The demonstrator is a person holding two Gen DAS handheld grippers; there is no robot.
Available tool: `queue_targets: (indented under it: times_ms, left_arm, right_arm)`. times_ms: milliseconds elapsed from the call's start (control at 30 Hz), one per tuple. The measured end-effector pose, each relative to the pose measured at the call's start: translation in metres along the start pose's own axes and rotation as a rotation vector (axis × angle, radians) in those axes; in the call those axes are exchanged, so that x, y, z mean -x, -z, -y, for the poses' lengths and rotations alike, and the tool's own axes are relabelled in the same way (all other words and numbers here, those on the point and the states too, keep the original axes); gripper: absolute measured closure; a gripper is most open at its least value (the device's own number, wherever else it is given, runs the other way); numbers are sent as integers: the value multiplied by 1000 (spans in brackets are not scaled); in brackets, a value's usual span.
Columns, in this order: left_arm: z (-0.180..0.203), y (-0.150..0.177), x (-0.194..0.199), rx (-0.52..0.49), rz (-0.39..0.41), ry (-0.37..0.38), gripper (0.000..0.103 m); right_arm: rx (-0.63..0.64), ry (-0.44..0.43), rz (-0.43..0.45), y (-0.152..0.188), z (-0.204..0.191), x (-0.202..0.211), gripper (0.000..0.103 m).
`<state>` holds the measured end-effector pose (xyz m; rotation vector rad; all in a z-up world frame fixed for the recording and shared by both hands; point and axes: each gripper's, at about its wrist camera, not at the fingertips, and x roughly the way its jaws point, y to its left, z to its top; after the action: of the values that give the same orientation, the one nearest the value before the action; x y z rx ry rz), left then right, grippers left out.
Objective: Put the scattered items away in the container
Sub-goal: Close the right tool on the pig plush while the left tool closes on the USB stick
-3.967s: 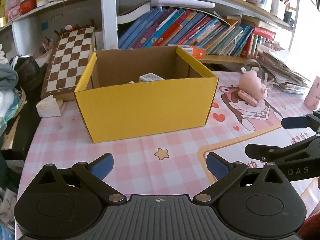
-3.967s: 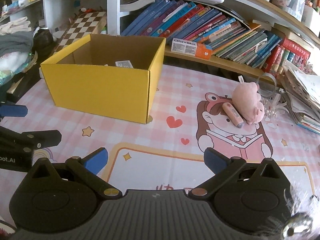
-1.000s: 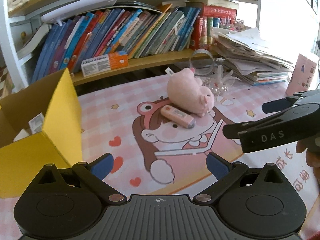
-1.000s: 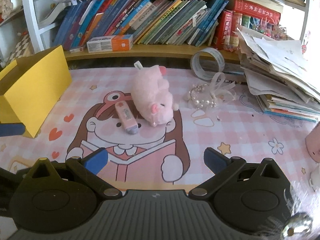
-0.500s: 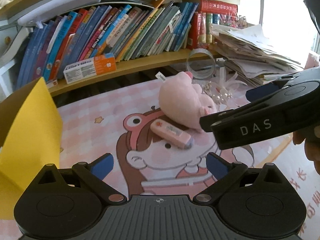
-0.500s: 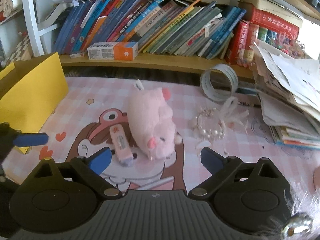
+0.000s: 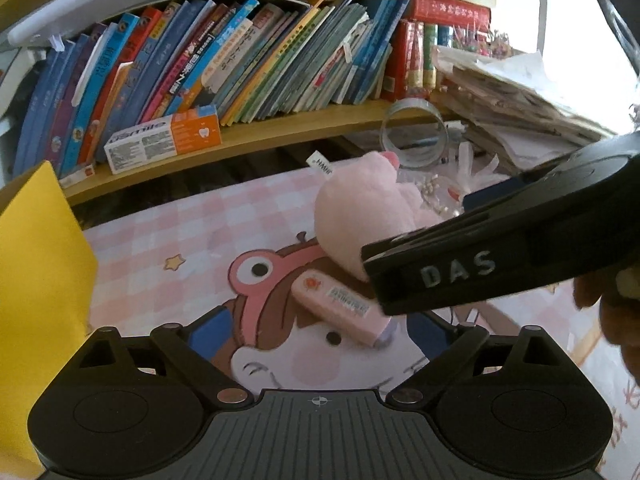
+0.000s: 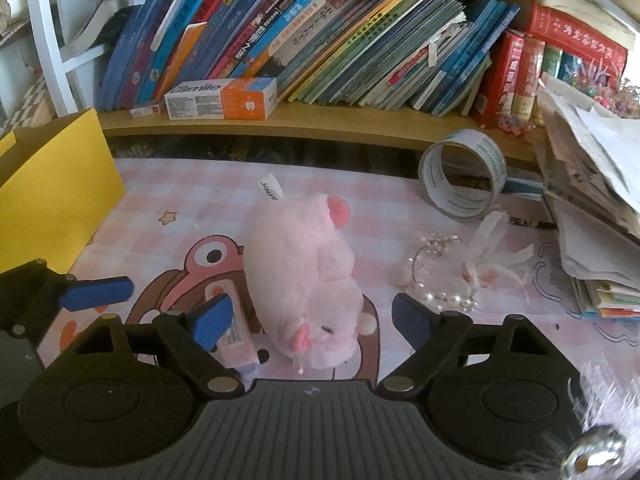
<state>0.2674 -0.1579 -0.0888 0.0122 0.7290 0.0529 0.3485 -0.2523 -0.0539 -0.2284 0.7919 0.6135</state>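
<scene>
- Books lean in a long row on a wooden shelf (image 8: 320, 128) at the far side, and a pink checked mat with a cartoon picture covers the worktop (image 8: 192, 184).
- A yellow box (image 8: 60, 184) stands at the far left. Its inside is hidden in both views.
- A soft pink pig toy (image 8: 300, 276) lies on the mat, near the middle. A small pink tube (image 7: 340, 304) lies just beside it on the left, touching it or almost touching it.
- A tape roll (image 8: 460, 176) and a string of white beads (image 8: 436, 276) lie to the right, also out on the mat.
- The right hand-held gripper (image 8: 308, 316) is low over the pig. Its blue pads (image 8: 212, 316) are spread wide, one on each side of the toy, and they hold nothing.
- The left hand-held gripper (image 7: 316, 336) sits low near the tube. It is released too, with nothing between its pads.
- In the left view the right tool crosses in front as a long black bar, with a bit of the person's hand (image 7: 608, 300) at the right edge.
- The step looks like picking up the pig with the right tool.
- Next, it should go a bit lower, pinch the soft body gently, and not catch the tube.
- After that the toy needs a lift and a carry left to the yellow box.
</scene>
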Motion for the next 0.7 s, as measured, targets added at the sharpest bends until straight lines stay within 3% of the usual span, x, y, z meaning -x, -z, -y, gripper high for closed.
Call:
queue_targets:
  times_ms: [200,500,700]
  left_arm:
    - [-3,-1,-16,15,-18,2,19]
    - [-33,-6,-13,64,-38,-107,20]
    - [-13,-14,-9,38,9,3,20]
  right_arm:
    - [4,-4,-13,-5,1,-14,25]
    - [-17,-7,-14,-6,6,-22,26]
    - [-41,-6,-8,-5,10,-21,26]
